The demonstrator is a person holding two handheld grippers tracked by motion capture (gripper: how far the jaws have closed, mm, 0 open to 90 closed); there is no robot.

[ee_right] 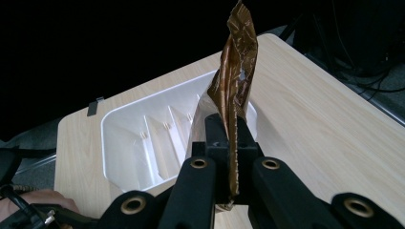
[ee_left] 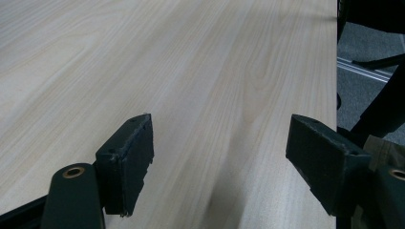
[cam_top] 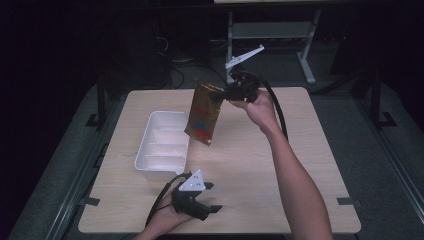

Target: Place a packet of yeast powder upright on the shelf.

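**Gold pouch held in the air above a wooden table**

The right gripper [cam_top: 231,93], jaws pressed together, pinches the top edge of a gold-brown foil pouch [cam_top: 202,113], which hangs in the air at the table's twelve o'clock side. The pouch is crinkled and shiny, with a red and blue label patch; its writing is too small to read. Just beside it, toward nine o'clock, stands a white divided tray [cam_top: 162,139]. The left gripper [cam_top: 212,196] rests near the six o'clock edge, jaws spread wide with nothing between them. The pale wooden table [cam_top: 280,165] lies bare from centre to three o'clock.
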